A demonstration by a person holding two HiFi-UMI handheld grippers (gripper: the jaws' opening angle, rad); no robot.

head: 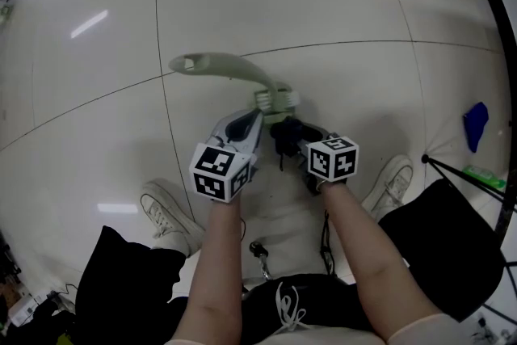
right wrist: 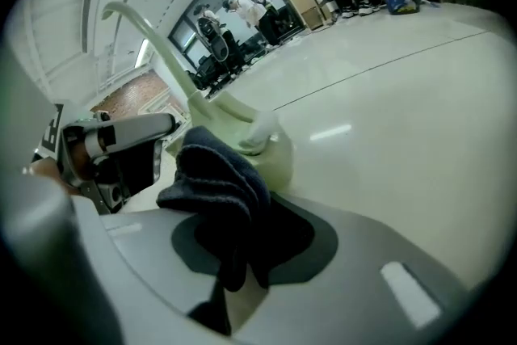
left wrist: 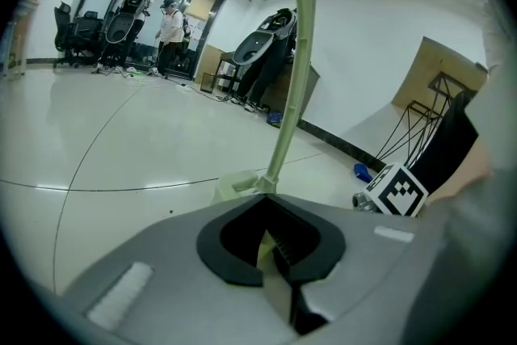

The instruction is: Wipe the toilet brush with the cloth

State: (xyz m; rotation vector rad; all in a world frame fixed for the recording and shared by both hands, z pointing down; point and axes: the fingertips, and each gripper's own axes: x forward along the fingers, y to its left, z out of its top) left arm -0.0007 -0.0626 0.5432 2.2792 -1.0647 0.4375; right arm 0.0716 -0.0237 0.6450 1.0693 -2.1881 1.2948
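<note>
My left gripper (head: 252, 122) is clamping the long pale green plastic toilet brush (head: 242, 69), its handle pointing away. Just right of it, my right gripper (head: 286, 132) is pinching a dark fleecy cloth (right wrist: 218, 174).

- I'm holding the left gripper (head: 254, 119) out ahead and low, its marker cube (head: 220, 171) tilting up toward me.
- Its jaws are pinching together on a pale green part of the toilet brush (left wrist: 295, 77), with no open gap showing between them.
- I'm holding the right gripper (head: 284, 132) just beside the left one, tips nearly meeting, its own cube (head: 333, 157) also facing up.
- Its jaws are clamping the dark cloth (right wrist: 218, 182), which is bunching over the fingertips.
- My left forearm (head: 218, 271) and right forearm (head: 363, 246) are reaching forward bare, side by side, angling slightly inward toward the grippers.
- Both wrists are lining up straight behind the cubes.
</note>
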